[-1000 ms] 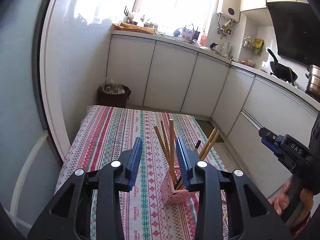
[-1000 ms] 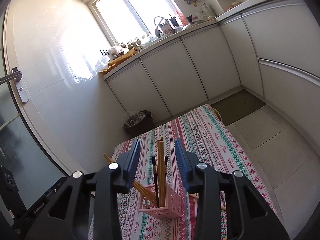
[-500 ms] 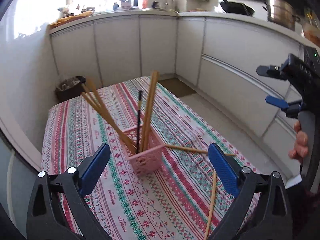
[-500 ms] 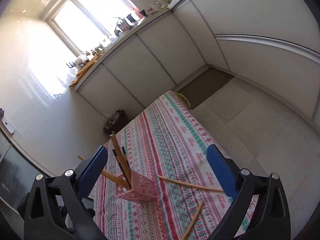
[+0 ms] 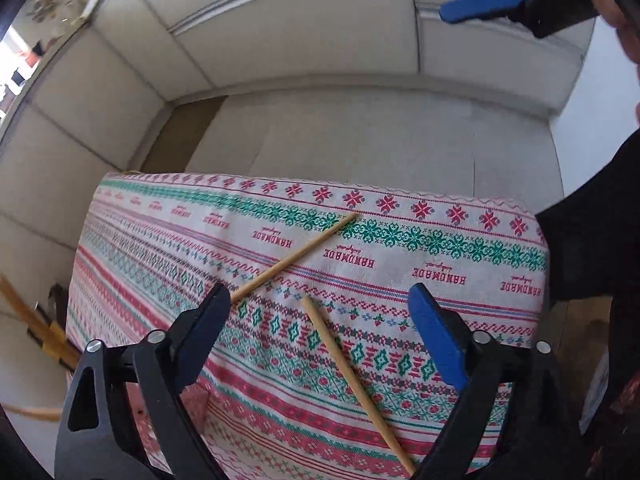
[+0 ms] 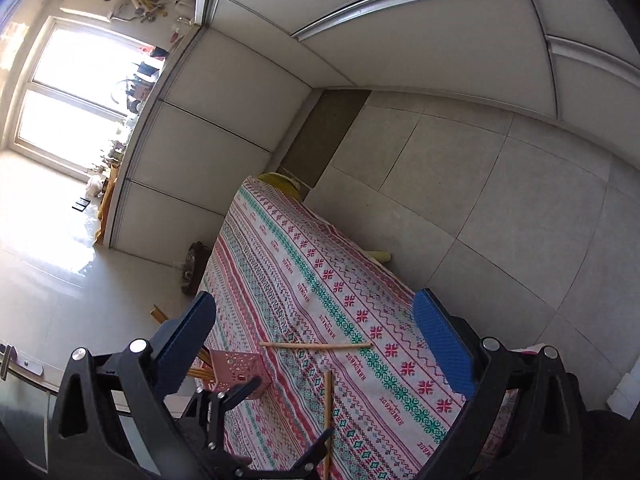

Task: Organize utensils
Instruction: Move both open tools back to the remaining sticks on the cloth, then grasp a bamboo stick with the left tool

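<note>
Two loose wooden chopsticks lie on the patterned tablecloth. One chopstick lies diagonally further out; the other chopstick lies between the fingers of my left gripper, which is open and empty above it. In the right wrist view the same two chopsticks show, and the pink utensil basket holding several chopsticks stands at the left. My right gripper is open and empty, higher above the table. The left gripper shows at the bottom of the right wrist view.
White kitchen cabinets and a grey tiled floor surround the table. A dark bin stands on the floor beyond the table. The table's edge lies just past the further chopstick. The right gripper shows at the top right of the left wrist view.
Both grippers opened wide from around the basket's chopsticks. The left one swung right and down over the two loose chopsticks. The right one tilted toward the same spot.
</note>
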Demonstrator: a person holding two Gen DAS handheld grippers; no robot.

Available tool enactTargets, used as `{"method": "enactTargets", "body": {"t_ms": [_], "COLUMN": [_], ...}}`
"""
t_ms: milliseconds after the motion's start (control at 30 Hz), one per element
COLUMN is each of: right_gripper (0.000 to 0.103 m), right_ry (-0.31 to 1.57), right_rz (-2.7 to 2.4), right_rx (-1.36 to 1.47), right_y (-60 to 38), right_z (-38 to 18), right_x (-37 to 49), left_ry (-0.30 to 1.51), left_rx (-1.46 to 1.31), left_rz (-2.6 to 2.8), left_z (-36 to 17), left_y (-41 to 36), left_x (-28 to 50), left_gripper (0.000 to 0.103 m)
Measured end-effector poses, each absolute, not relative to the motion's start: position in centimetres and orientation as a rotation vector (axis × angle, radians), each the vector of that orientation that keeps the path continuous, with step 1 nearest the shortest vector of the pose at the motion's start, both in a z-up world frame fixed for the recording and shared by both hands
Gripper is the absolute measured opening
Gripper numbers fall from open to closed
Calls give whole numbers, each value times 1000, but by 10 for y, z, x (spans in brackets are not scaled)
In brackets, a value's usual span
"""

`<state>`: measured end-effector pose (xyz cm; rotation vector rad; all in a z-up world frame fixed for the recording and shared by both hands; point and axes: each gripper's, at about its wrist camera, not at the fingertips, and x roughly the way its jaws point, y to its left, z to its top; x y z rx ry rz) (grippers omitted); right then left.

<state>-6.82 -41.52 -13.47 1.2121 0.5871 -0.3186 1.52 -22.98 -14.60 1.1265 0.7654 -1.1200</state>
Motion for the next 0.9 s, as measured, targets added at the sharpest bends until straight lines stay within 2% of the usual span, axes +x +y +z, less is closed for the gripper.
{"method": "enactTargets", "body": {"t_ms": [100,167,267,333,400,500,800,900], "right_gripper": [96,96,96,96,96,96,96,96], "right_ry": [614,620,630,644,660,681,718,734], "right_rz": [-298,-290,-265,-246,-231,-219,-241,-246], "right_rx": [1234,1240,1258,1277,1294,1319,1315,1322], "right_y": [-423,-424,-428,-429,-429,-429,-428,-424], "right_z": [-141,-142,-144,-147,-150,-154,-160,-163], "right_x": [-65,-65,-63,-61,-59,-57,-53,-49], "left_ry": [835,871,939,963,1057,1103,1020,1008], "left_rx": [1244,1309,1398,1409,1382,1378,1160,1008], "left_rz": [-1127,-1123,-1134,-1175,-1218,-1279,-1234,-1177], "left_z": [-164,-177,-199,-201,-203,-205,-197,-182], "left_y": [-255,-269,-280,-286,-291,-289,-254,-242], "left_x": [35,48,63,69,78,77,81,94], "left_gripper": [67,65,54,53,33,15,15,14]}}
